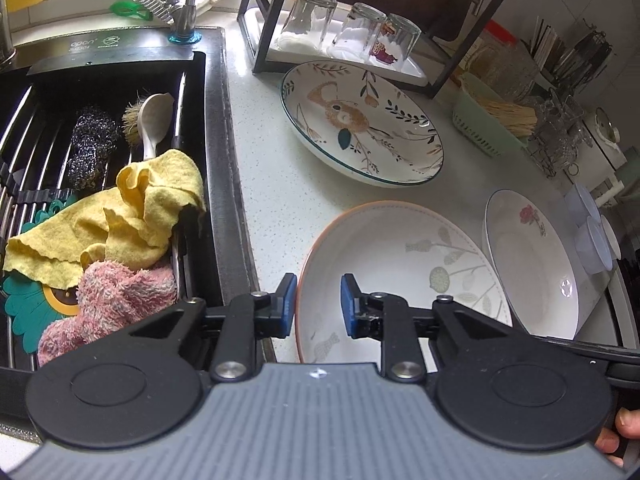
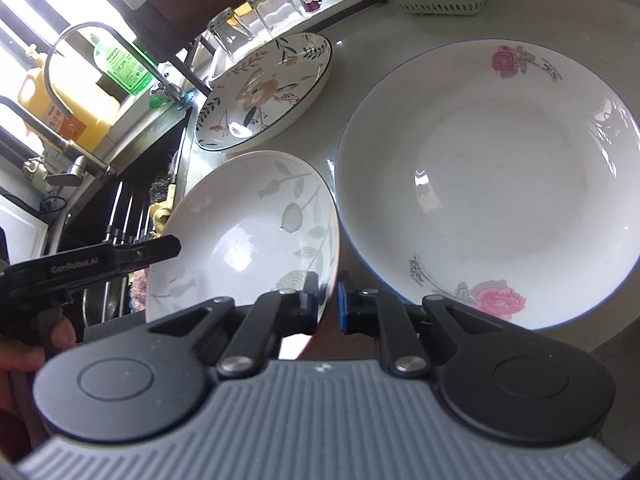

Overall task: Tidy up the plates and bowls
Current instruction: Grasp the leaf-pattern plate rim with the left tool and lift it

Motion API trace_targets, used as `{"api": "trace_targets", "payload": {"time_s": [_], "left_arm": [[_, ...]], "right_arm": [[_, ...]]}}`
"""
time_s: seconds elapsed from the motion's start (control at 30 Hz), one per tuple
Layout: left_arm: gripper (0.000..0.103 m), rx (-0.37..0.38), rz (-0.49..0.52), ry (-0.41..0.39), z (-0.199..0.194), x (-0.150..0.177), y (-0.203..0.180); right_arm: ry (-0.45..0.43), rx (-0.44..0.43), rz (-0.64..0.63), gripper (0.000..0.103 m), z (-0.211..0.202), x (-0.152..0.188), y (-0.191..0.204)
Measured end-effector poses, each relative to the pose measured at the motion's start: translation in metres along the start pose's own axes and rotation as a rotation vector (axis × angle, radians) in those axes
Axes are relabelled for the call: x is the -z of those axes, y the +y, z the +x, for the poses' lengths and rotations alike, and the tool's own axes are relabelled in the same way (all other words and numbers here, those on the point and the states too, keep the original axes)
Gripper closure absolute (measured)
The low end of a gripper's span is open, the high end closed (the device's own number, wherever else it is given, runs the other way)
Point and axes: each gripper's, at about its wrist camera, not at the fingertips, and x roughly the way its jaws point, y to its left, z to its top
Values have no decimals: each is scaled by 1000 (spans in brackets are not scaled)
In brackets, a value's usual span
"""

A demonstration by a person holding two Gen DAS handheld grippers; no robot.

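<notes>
Clearly, both grippers work the leaf-print plate [image 1: 404, 280] on the white counter [image 1: 272, 168] beside the sink [image 1: 112, 184].

From the left wrist, the left gripper [image 1: 318, 306] has its blue pads apart, straddling that plate's orange rim without pinching it; this view alone shows the yellow cloth [image 1: 120, 216] and pink cloth [image 1: 116, 300] in the sink. From the right wrist, the right gripper [image 2: 328, 300] is clamped on the plate's near edge, with the plate tilted up toward the rose plate [image 2: 488, 184] just beside it. Farther back, near the upturned glasses [image 2: 256, 16], sits the bear-print plate [image 2: 264, 92], apart from both.
</notes>
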Motion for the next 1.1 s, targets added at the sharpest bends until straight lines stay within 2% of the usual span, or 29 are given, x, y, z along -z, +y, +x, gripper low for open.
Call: {"api": "trace_targets", "payload": {"time_s": [0.13, 0.3, 0.53, 0.63, 1.03, 1.1], "left_arm": [[74, 14, 22, -6, 0, 0, 0], [74, 29, -41, -10, -2, -1, 8], [74, 26, -46, 13, -16, -11, 12], [74, 27, -29, 19, -24, -13, 8], [72, 53, -66, 14, -56, -30, -12], [69, 64, -53, 15, -57, -32, -18]], "right_arm": [[-13, -4, 0, 90, 0, 0, 0], [5, -41, 8, 90, 1, 2, -2], [26, -75, 47, 90, -3, 3, 2], [23, -71, 61, 90, -8, 1, 5], [24, -99, 64, 90, -43, -16, 9], [22, -110, 71, 90, -48, -22, 7]]}}
